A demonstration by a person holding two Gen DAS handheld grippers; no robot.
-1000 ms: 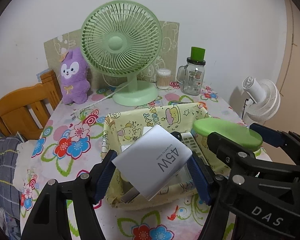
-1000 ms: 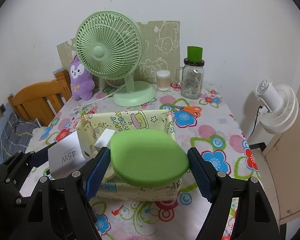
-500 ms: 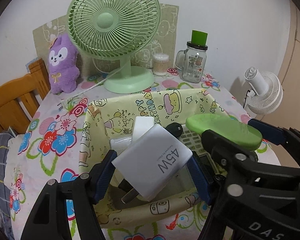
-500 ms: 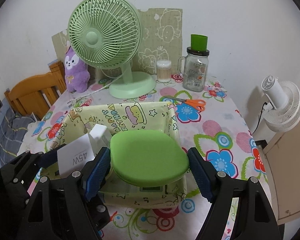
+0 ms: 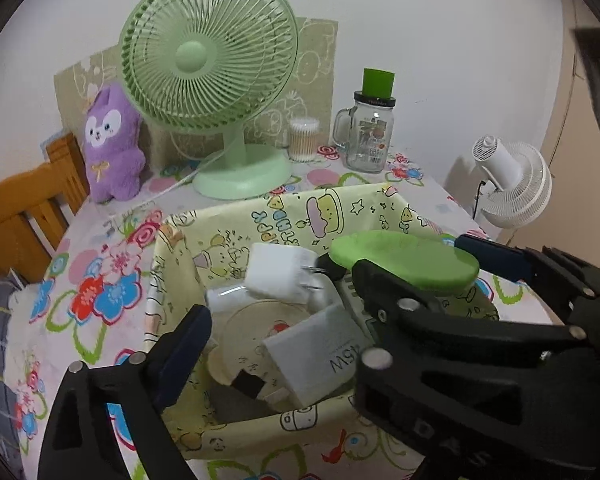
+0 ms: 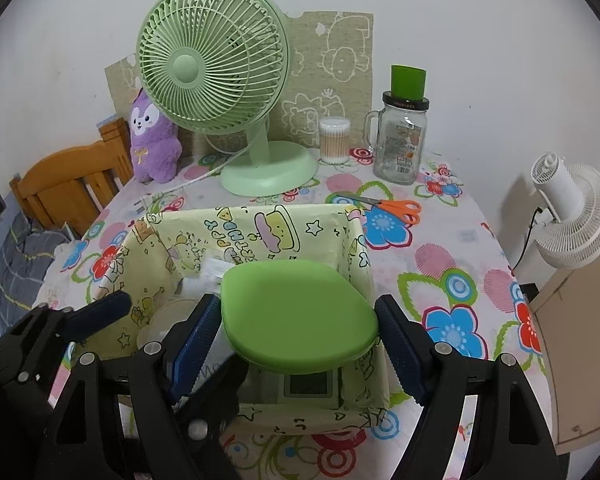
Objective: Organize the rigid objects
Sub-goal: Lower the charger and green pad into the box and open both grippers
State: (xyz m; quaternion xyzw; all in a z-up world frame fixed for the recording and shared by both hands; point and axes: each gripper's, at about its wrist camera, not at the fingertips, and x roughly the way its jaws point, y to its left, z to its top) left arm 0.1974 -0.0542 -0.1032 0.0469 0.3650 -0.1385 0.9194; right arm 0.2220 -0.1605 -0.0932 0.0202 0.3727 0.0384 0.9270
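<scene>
Hovering over the yellow fabric basket on the flowered counter, both tools are at the drop-off stage, and that is where trouble could start. The left tool is spreading its jaws, with the white 45W charger no longer pinched; it lies tilted inside the basket's near part, leaning against other white adapters and a round pale lid-like piece. The right tool pinches the green oval case between its blue pads, holding it flat above the right half of the basket. One risk, as I judge it, is crowding: the two tools sit just beside each other, the right one's finger crossing in front of the left camera, so a careless withdrawal could knock them together and jolt the case loose. Another is the landing: released from here, the case would come down on a remote-like device and the charger pile, and could slide or tip against the soft basket wall, which looks floppy enough to sag. The scissors lie clear on the far right.
</scene>
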